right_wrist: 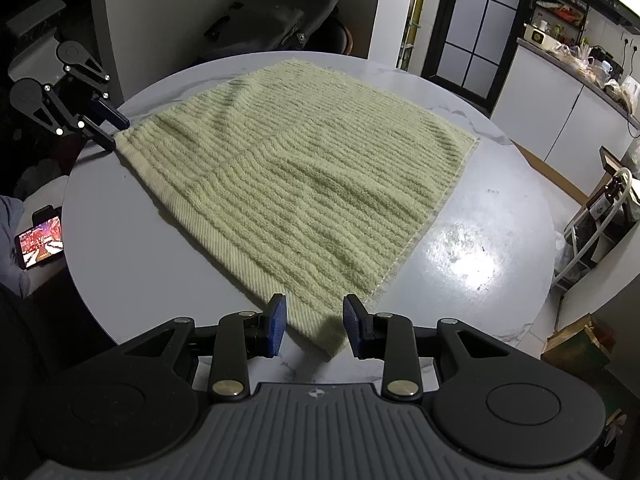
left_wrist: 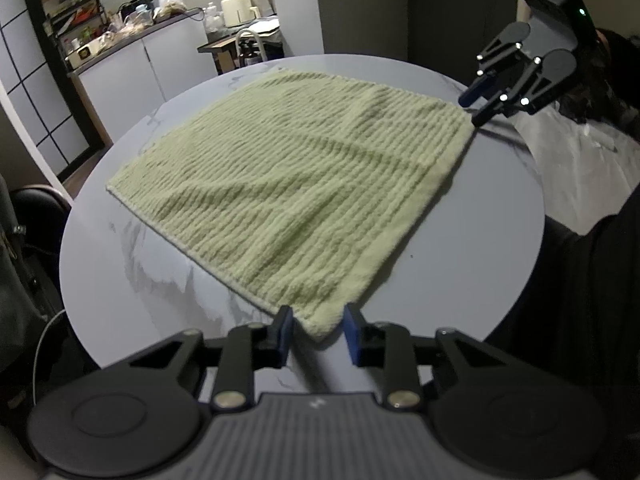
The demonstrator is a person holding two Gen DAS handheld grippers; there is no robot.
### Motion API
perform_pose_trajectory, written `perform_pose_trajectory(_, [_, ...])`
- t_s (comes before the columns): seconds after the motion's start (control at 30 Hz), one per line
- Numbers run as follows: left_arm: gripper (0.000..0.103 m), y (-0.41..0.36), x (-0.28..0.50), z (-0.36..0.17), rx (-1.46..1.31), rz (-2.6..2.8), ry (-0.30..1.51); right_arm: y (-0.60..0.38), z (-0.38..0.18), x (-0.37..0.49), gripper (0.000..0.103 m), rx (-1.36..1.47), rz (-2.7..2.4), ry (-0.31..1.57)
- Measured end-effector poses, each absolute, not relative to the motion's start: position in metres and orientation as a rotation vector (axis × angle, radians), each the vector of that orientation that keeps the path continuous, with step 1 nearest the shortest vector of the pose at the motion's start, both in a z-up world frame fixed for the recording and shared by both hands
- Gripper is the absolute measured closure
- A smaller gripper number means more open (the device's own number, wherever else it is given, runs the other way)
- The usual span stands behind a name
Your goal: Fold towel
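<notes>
We are seeing the towel (left_wrist: 296, 184) lying spread out in 1 layer on the round table (left_wrist: 492, 248), pale green and ribbed, with a few soft ripples but no fold in it yet, so we are judging the task as barely begun. We are holding the left gripper (left_wrist: 317, 334) at the near corner on our left side; its 2 blue pads (left_wrist: 285, 330) are standing on either side of that corner with a small gap showing, so the jaws are spread around the cloth and not yet pinching it. In the right wrist view the right gripper (right_wrist: 313, 326) is sitting the same way at the other near corner, pads apart, the corner lying loosely between them. Both near corners are resting on the table, not lifted. What is left, as we are reading it: closing both grippers on the corners, raising that edge, carrying it over to the far edge, then any further folding and smoothing.
</notes>
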State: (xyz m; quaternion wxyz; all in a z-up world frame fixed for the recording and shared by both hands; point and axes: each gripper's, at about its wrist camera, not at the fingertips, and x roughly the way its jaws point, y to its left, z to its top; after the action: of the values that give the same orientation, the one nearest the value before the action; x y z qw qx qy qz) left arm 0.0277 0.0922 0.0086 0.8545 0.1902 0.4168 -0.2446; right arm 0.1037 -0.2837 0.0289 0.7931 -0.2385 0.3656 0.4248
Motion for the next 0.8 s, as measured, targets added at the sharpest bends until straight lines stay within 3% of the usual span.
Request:
perform_pose_trajectory(0.47, [0.044, 0.095, 0.038, 0.006, 0.342, -0.578, 0.918, -0.291, 0.028, 0.105, 0.066, -0.513, 0.973, 0.804])
perform_pose_trajectory(0.53, [0.043, 0.096, 0.04, 0.006, 0.333, -0.586, 0.921, -0.291, 0.028, 0.104, 0.06, -0.517, 0.993, 0.802])
perform_pose_trajectory(0.7, [0.046, 0.098, 0.04, 0.006, 0.319, -0.582, 0.92, -0.293, 0.027, 0.107, 0.059, -0.505, 1.004, 0.806])
perform_pose_trajectory(0.8, [0.059, 0.1, 0.039, 0.007, 0.313, -0.572, 0.912, -0.294, 0.026, 0.109, 0.062, -0.489, 0.983, 0.799])
